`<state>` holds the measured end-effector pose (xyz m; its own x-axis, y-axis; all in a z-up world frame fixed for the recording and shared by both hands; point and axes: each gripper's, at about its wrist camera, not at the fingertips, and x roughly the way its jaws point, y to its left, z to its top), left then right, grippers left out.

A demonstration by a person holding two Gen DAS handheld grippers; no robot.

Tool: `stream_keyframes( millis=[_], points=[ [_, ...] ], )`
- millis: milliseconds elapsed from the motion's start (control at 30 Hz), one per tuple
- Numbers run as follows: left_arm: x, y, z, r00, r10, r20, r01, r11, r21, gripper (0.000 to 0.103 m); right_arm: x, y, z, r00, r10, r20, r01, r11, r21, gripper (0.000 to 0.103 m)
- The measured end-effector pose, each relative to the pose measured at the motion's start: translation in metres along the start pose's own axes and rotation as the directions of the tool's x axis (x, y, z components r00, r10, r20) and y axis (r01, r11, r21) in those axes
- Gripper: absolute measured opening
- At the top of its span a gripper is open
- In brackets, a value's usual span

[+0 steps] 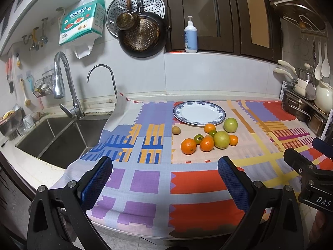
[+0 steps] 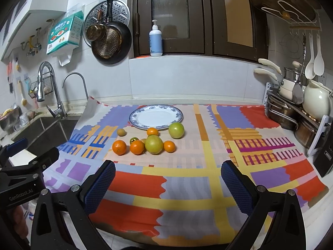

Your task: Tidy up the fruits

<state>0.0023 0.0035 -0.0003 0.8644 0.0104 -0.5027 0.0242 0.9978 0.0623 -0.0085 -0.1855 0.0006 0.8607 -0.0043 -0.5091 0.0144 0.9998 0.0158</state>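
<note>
Both claws hung at the near edge of the counter, over the bright patchwork cloth (image 2: 187, 189), nothing in either. Left gripper (image 1: 164, 179): blue-padded jaws spread wide, empty. Right gripper (image 2: 168, 179): the same, spread wide and empty.

Ahead of both, well apart from the fingertips, lay the fruit cluster: round orange citrus (image 1: 188, 146), a second orange (image 1: 206, 143) just beside it, a large yellow-green fruit (image 1: 221, 139), a green apple-like fruit (image 1: 230, 125) nearer the plate, and a small brownish kiwi-like fruit (image 1: 176, 130) off to the left.

Beyond the fruit stood a white plate with blue patterned rim (image 1: 177, 112), bare.

Judged: nothing sorted yet, first pick pending. Next move likely calls for reaching forward and closing on one outlying fruit; round fruit may roll.
</note>
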Motion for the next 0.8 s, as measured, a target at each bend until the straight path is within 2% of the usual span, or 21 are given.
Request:
stream_keyframes(
  millis=[800],
  points=[
    [-0.0005, -0.0044, 0.0020, 1.000, -0.005, -0.003, 0.005, 1.000, 0.003, 0.103, 0.0005, -0.0005, 0.0003, 1.000, 0.000, -0.001, 0.000, 1.000, 0.004, 0.102]
  ],
)
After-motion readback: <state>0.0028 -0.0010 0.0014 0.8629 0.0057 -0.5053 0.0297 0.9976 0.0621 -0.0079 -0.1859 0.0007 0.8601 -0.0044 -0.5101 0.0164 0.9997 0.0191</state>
